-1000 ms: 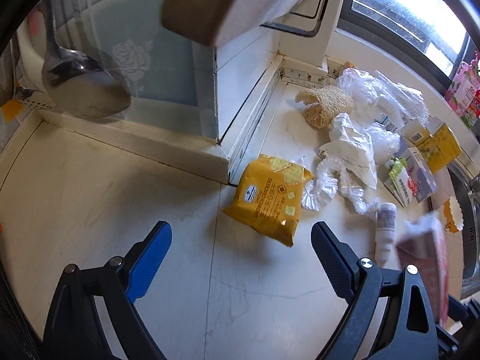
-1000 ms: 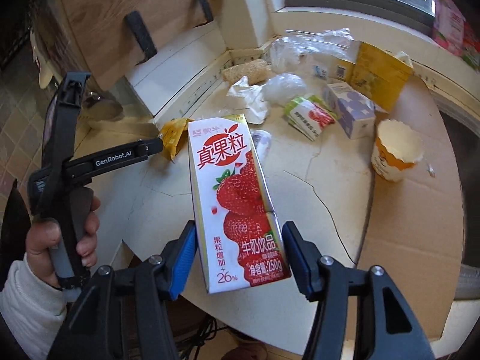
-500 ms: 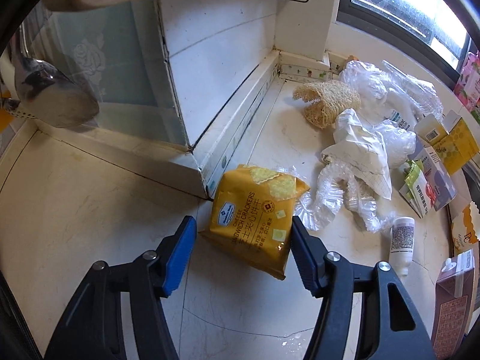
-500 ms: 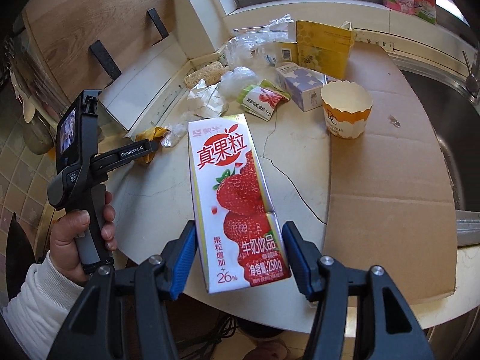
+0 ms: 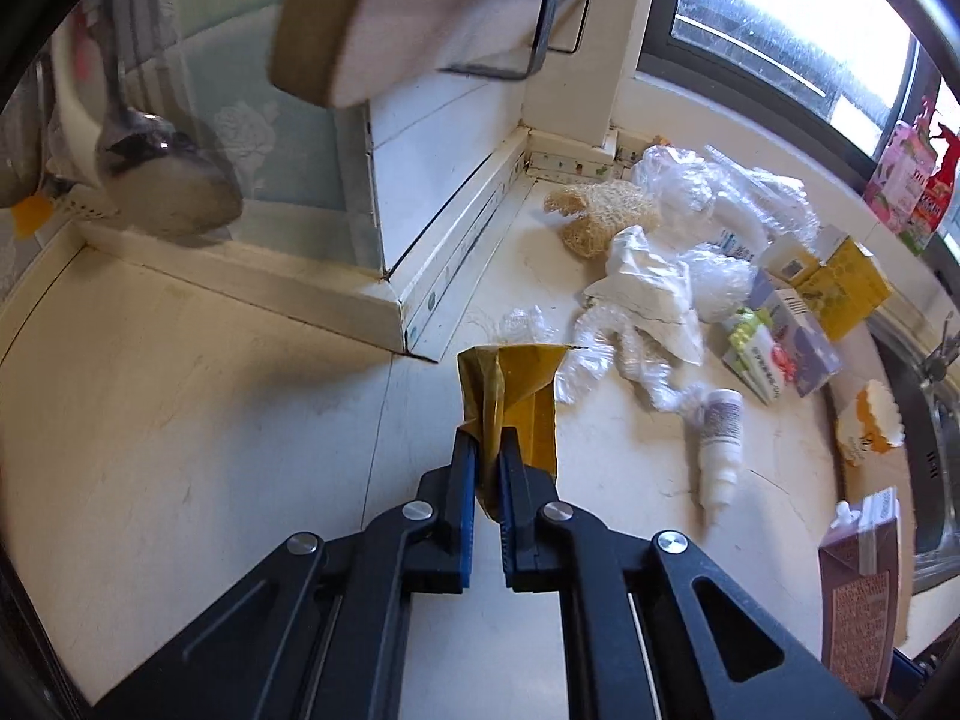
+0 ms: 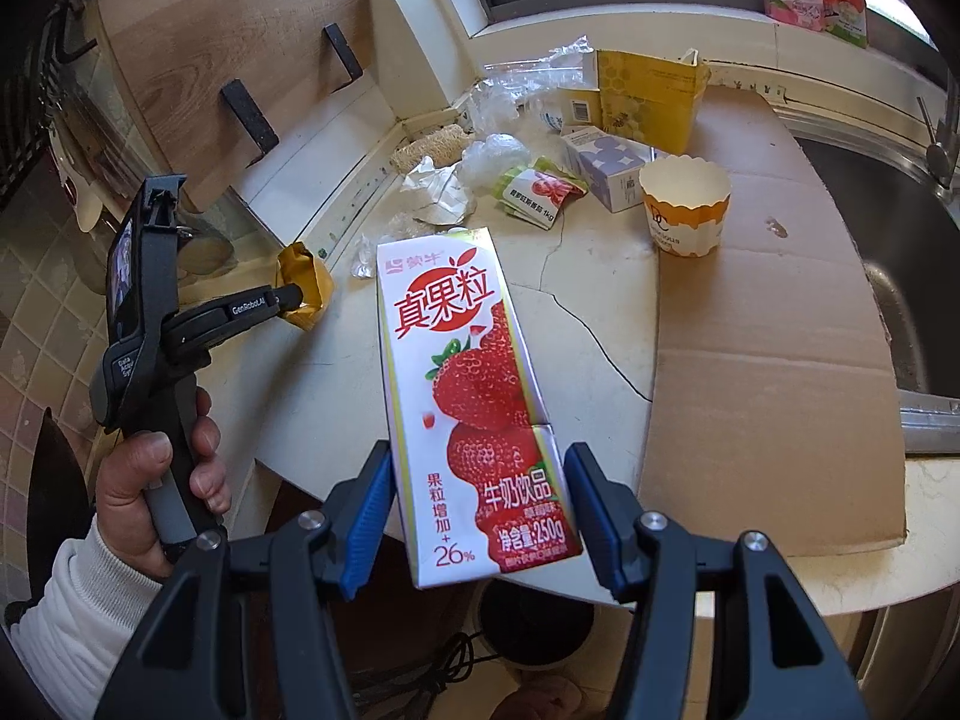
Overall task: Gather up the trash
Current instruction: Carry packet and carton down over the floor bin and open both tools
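Observation:
My left gripper (image 5: 487, 450) is shut on a yellow cracker packet (image 5: 510, 396), crumpled between the blue pads and held just above the counter; the packet also shows in the right wrist view (image 6: 306, 285). My right gripper (image 6: 480, 498) is shut on a strawberry milk carton (image 6: 468, 384), held upright above the counter's front edge. The carton also shows at the lower right of the left wrist view (image 5: 861, 588). More trash lies on the white counter (image 5: 180, 420): clear plastic wrap (image 5: 624, 354), a small white bottle (image 5: 717, 438) and a paper cup (image 6: 684, 204).
A loofah (image 5: 600, 216), plastic bags (image 5: 720, 192), a yellow box (image 6: 651, 96) and a blue-white box (image 6: 612, 168) sit near the window. Cardboard (image 6: 780, 360) covers the counter beside the sink (image 6: 888, 228). A ladle (image 5: 168, 192) hangs left; a wooden board (image 5: 384, 12) overhangs.
My left gripper has closed on the yellow cracker packet, crumpled it and lifted it off the counter. My right gripper still holds the carton and has drawn back a little.

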{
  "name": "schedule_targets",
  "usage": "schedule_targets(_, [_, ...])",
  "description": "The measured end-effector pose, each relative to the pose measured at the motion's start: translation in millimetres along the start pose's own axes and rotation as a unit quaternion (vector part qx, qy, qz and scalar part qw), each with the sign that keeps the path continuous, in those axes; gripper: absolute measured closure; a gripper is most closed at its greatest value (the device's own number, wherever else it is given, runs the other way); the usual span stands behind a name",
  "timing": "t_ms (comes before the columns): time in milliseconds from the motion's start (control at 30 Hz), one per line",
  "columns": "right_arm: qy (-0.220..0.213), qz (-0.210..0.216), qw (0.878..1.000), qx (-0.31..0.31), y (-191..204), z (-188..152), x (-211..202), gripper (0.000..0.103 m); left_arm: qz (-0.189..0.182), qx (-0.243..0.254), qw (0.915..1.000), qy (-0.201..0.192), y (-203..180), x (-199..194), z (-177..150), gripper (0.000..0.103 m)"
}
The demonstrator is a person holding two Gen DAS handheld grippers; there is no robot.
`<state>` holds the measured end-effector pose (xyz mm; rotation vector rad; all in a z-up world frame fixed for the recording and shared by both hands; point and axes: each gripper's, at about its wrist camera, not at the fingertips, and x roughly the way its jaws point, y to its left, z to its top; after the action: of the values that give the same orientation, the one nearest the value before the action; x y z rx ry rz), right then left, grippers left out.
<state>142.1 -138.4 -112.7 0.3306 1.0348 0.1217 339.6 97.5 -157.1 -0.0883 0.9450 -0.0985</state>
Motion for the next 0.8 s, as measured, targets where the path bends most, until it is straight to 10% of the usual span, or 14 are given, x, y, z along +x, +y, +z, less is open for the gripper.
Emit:
schedule_targets(467, [0.007, 0.032, 0.999, -0.029, -6.2, -50.3, -66.4, 0.046, -0.067, 0.005, 0.9977, 0.01, -30.4, -142.3, -110.1, 0.098])
schedule_targets(800, [0.099, 0.068, 0.991, -0.061, -5.3, -136.7, -41.7, 0.046, -0.058, -0.01, 0.9925, 0.108, -27.4, -129.2, -226.7, 0.098])
